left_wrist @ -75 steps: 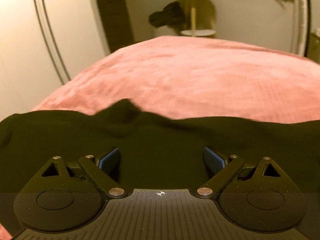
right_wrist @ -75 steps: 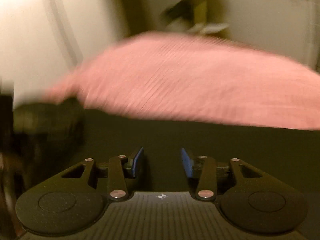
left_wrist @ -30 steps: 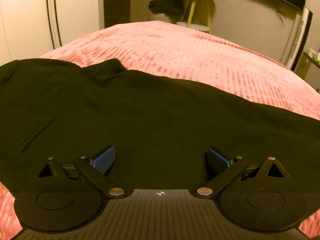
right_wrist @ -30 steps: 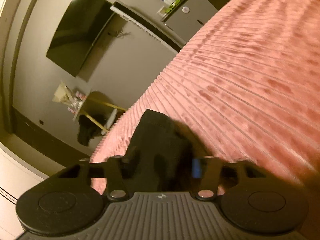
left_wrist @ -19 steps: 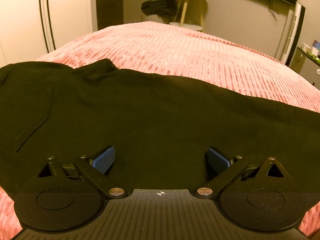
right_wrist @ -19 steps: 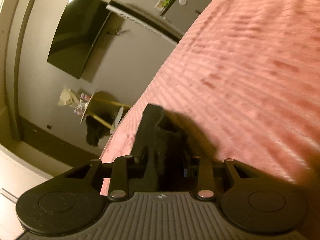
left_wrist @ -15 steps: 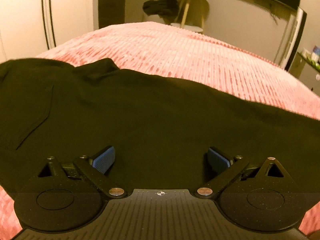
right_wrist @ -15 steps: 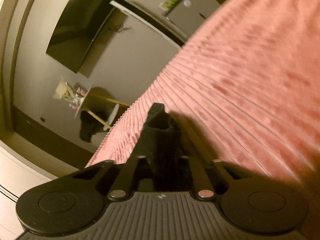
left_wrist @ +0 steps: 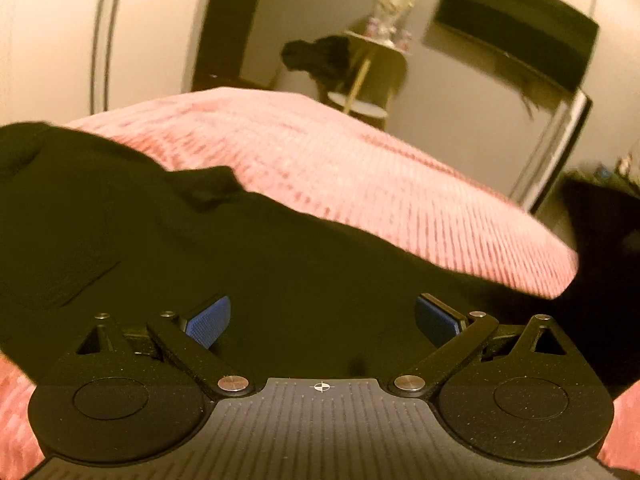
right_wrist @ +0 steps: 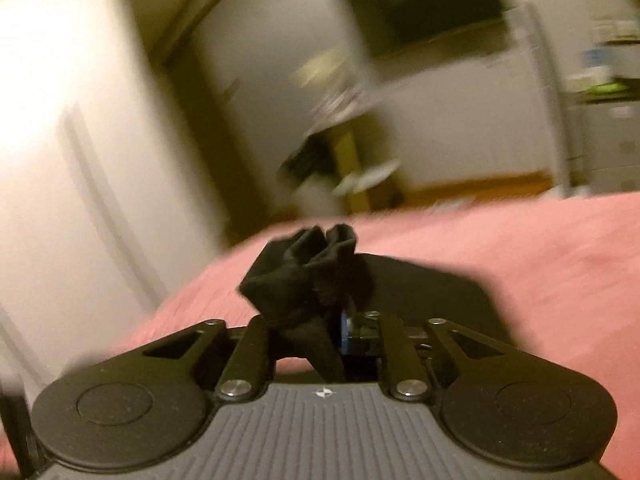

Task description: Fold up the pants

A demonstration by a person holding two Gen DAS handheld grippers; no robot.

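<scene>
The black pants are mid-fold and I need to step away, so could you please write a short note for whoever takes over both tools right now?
Left tool: open, hovering over the black pants, gripping nothing.
Right tool: shut on a bunched end of the pants, lifted off the pink bedspread; its jaws have just been opening slightly, fabric between them.
Pants: the rest lies spread flat across the near edge of the bed.
Done: one end picked up.
Left: carry that end over the flat part, lay it down, release, then smooth and finish folding.
</scene>
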